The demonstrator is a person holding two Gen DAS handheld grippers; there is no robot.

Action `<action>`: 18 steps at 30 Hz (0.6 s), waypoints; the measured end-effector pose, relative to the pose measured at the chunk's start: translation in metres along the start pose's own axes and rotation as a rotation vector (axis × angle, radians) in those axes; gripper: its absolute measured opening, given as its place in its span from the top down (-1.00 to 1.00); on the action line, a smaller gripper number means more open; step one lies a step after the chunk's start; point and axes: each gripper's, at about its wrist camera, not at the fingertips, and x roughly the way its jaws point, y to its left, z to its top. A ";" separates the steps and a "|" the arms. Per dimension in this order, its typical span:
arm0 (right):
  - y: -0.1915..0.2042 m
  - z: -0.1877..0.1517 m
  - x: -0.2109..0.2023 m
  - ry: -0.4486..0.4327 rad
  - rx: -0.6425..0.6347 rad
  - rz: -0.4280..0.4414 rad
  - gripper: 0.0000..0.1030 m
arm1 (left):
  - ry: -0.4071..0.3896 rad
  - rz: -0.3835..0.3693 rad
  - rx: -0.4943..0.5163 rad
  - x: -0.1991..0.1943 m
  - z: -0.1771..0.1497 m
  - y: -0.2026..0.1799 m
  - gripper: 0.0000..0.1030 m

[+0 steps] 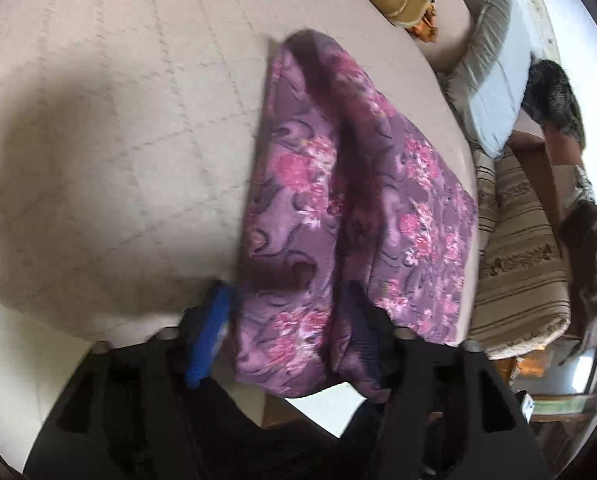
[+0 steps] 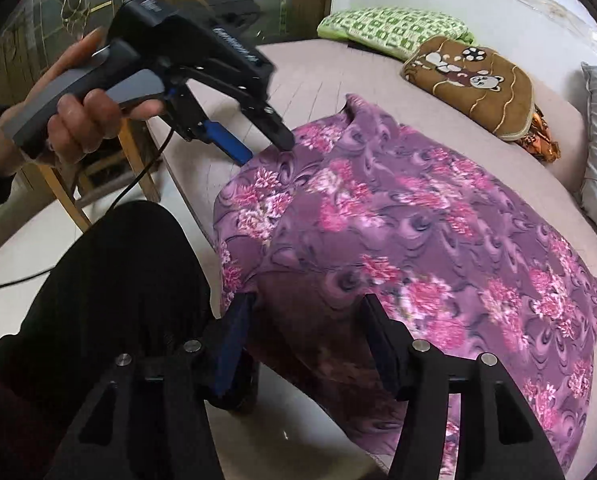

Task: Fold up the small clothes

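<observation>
A: So, where is the purple floral garment (image 2: 398, 216) lying?

B: It is lying spread on the bed (image 2: 298, 76), draping over the near edge, well apart from the brown cushion (image 2: 474, 84) toward the far edge.

A: And the left hand-held gripper (image 2: 268, 148)?

B: Its fingers are standing wide apart, tips touching the cloth's edge beside the bed's near edge.

A: The right hand-held gripper (image 2: 306, 320)?

B: Also gaping wide, hovering over the overhanging fabric and gripping nothing.

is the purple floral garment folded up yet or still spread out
Mostly spread: the purple floral garment covers a broad patch of the bed, one raised crease down its middle. The left tool is at its edge.
</observation>
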 end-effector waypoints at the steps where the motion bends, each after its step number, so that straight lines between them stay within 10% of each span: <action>1: 0.000 0.001 0.000 0.004 -0.004 -0.005 -0.13 | 0.004 -0.019 0.008 0.000 0.000 -0.004 -0.52; 5: -0.010 0.000 -0.002 0.002 0.036 -0.028 -0.13 | 0.094 -0.168 0.037 0.012 -0.002 -0.018 -0.54; 12: -0.023 -0.008 -0.013 -0.003 0.100 -0.042 -0.14 | 0.141 -0.135 0.087 0.028 0.011 -0.040 -0.54; 18: 0.014 -0.009 -0.011 -0.037 -0.087 -0.062 -0.26 | 0.103 -0.111 0.148 0.011 0.015 -0.048 -0.49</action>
